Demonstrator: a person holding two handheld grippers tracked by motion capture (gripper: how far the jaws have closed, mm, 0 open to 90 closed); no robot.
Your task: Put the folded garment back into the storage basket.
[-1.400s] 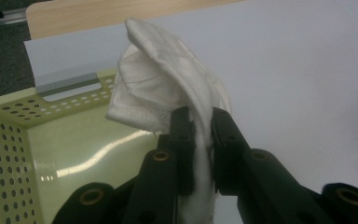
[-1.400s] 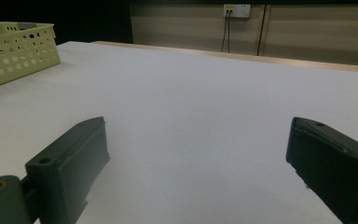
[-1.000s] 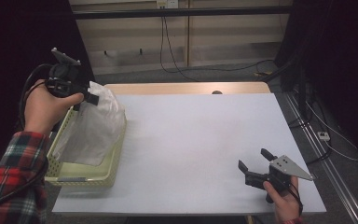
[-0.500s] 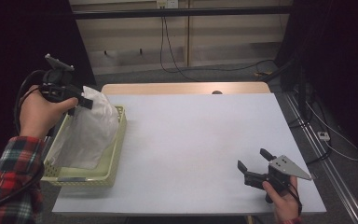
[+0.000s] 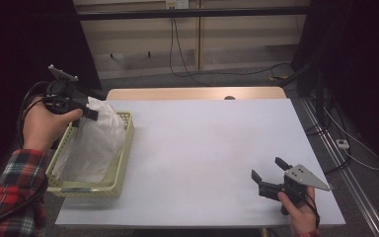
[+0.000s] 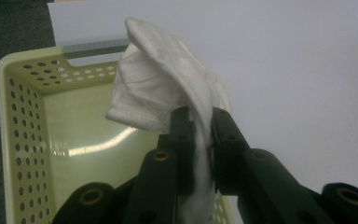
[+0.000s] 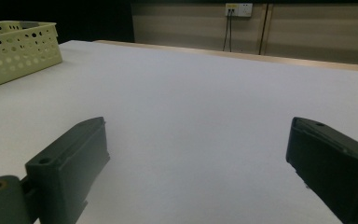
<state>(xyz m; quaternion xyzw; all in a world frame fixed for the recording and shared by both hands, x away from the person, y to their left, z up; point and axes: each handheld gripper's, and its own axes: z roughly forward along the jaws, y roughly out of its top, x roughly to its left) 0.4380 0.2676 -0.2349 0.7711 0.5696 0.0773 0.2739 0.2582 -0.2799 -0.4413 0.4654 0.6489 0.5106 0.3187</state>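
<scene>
At the tabletop's (image 5: pixel 197 148) left edge a pale yellow perforated basket (image 5: pixel 121 148) sits flush with the front-left corner. The left tongs (image 5: pixel 90 114) are clamped tight on a white cloth (image 5: pixel 96 145), which hangs from them into the basket and drapes over its bottom. The left gripper view shows the fabric pinched between both jaws above the basket's bare shiny floor (image 6: pixel 88 135). A wide empty surface stretches rightward to the right tongs (image 5: pixel 269 174), jaws spread wide, holding nothing, near the front-right corner.
</scene>
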